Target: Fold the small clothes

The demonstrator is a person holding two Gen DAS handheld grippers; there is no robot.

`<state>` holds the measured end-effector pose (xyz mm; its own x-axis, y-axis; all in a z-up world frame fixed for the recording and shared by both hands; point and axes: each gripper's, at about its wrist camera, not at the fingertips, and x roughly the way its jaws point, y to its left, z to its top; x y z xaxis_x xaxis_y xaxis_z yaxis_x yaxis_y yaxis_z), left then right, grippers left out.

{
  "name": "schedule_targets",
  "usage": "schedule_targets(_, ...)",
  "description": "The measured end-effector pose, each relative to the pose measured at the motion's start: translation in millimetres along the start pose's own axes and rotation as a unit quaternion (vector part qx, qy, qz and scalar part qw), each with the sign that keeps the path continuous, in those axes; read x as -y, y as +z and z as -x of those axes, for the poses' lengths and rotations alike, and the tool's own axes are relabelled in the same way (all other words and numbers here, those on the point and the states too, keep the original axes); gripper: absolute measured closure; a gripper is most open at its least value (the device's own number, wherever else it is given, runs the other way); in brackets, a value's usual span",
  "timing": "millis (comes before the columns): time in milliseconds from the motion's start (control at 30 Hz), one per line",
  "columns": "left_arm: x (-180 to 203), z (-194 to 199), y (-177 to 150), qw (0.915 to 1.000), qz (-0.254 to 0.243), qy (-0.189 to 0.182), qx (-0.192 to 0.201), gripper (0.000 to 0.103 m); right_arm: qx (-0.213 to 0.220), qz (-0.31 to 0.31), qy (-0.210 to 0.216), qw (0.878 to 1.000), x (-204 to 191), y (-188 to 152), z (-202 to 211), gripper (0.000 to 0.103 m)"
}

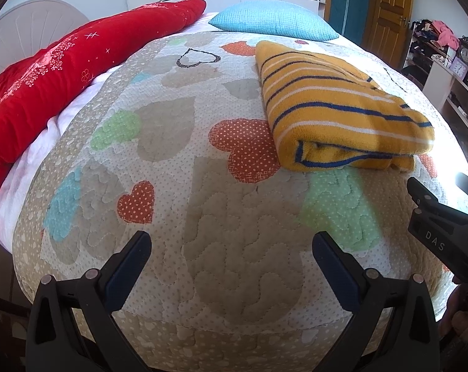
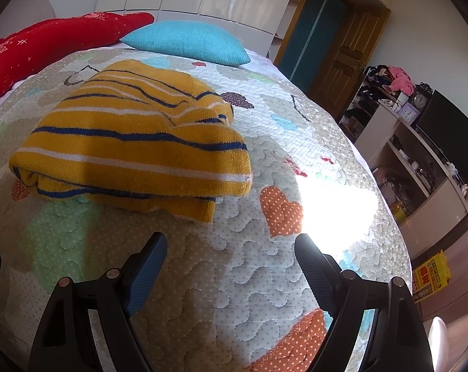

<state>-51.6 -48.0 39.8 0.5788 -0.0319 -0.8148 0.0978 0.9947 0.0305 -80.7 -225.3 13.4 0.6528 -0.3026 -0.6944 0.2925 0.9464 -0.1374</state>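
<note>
A yellow knitted garment with blue and white stripes (image 1: 336, 105) lies folded into a thick bundle on the heart-patterned quilt (image 1: 184, 186). It also shows in the right wrist view (image 2: 134, 142), ahead and left of the fingers. My left gripper (image 1: 232, 248) is open and empty, held over the quilt well short of the garment. My right gripper (image 2: 230, 248) is open and empty, a little short of the garment's near edge. The right gripper also shows at the right edge of the left wrist view (image 1: 435, 192).
A blue pillow (image 1: 274, 21) and a red blanket (image 1: 63, 65) lie at the head of the bed. To the right of the bed stand shelves (image 2: 420, 161) with clocks and clutter, and a wooden door (image 2: 342, 59). Bright sunlight falls on the quilt (image 2: 336, 210).
</note>
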Motion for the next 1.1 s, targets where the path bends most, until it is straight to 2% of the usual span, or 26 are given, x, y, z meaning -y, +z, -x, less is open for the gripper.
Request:
schedule_targets(767, -2.7, -11.2, 0.8, 0.9998, 0.003, -0.012, -0.015, 0.000, 0.006, 0.009, -0.004, 1.000, -5.1, 0.2, 6.1, 0.015)
schedule_targets(933, -7.2, -16.1, 10.6, 0.9996, 0.010, -0.025, -0.012, 0.000, 0.002, 0.001, 0.015, 1.000, -3.2, 1.4, 7.1, 0.015)
schedule_targets(1100, -30.8, -26.2, 20.5, 0.9982, 0.040, -0.038, -0.023, 0.000, -0.009, -0.021, 0.036, 0.999, 11.3, 3.3, 0.8, 0.015)
